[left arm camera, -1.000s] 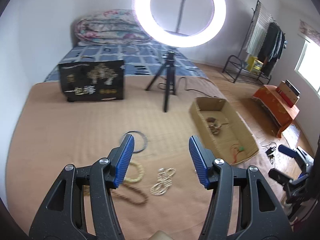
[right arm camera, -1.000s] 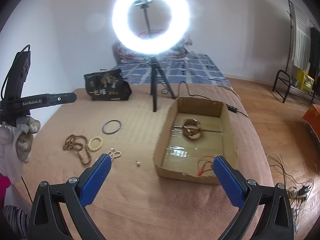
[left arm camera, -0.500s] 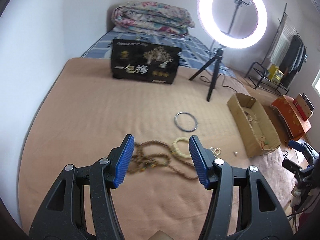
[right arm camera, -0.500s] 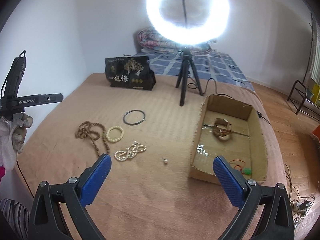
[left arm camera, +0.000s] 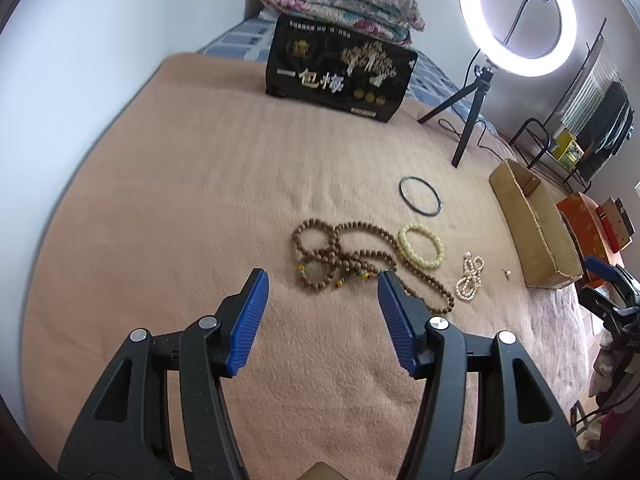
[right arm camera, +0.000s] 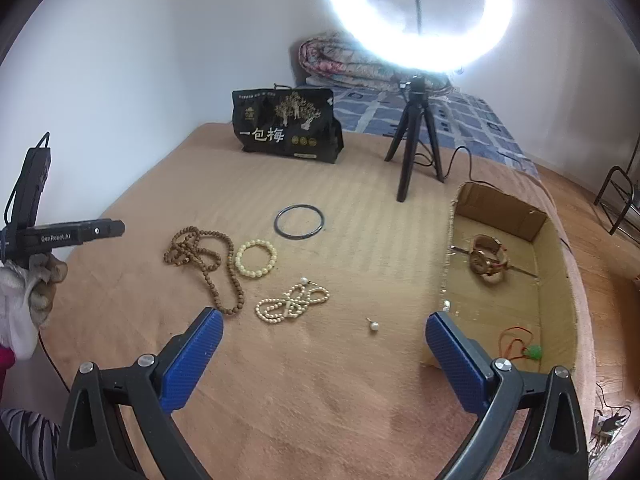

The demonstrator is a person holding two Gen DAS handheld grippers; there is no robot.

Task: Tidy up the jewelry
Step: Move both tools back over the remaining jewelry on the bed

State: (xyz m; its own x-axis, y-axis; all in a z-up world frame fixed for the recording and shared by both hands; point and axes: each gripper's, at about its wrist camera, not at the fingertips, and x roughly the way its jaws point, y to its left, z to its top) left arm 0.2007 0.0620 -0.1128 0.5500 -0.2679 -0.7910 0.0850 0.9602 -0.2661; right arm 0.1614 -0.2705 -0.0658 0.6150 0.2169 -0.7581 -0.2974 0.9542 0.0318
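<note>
On the tan blanket lie a long brown bead necklace [left arm camera: 344, 256] [right arm camera: 204, 256], a cream bead bracelet [left arm camera: 421, 245] [right arm camera: 256, 258], a dark metal bangle [left arm camera: 421, 195] [right arm camera: 299, 221], a pearl string [left arm camera: 471, 278] [right arm camera: 294, 303] and a single small pearl piece [right arm camera: 373, 325]. A cardboard box [right arm camera: 558, 256] [left arm camera: 532, 224] at the right holds a brown watch-like bracelet [right arm camera: 489, 261] and a red cord with a green pendant [right arm camera: 524, 346]. My left gripper [left arm camera: 320, 292] is open and empty just short of the brown necklace. My right gripper [right arm camera: 322, 334] is wide open and empty, above the blanket near the pearls.
A black printed bag [left arm camera: 340, 70] [right arm camera: 286, 126] stands at the back. A ring light on a tripod [right arm camera: 416, 144] [left arm camera: 468, 108] stands behind the box, its cable trailing. Folded quilt [left arm camera: 340, 4] lies far back. The bed edge drops off at right.
My left gripper has swung left and closer to the blanket, now facing the brown necklace. My right gripper has turned left and lower, bringing the loose jewelry to mid view. Both stayed open.
</note>
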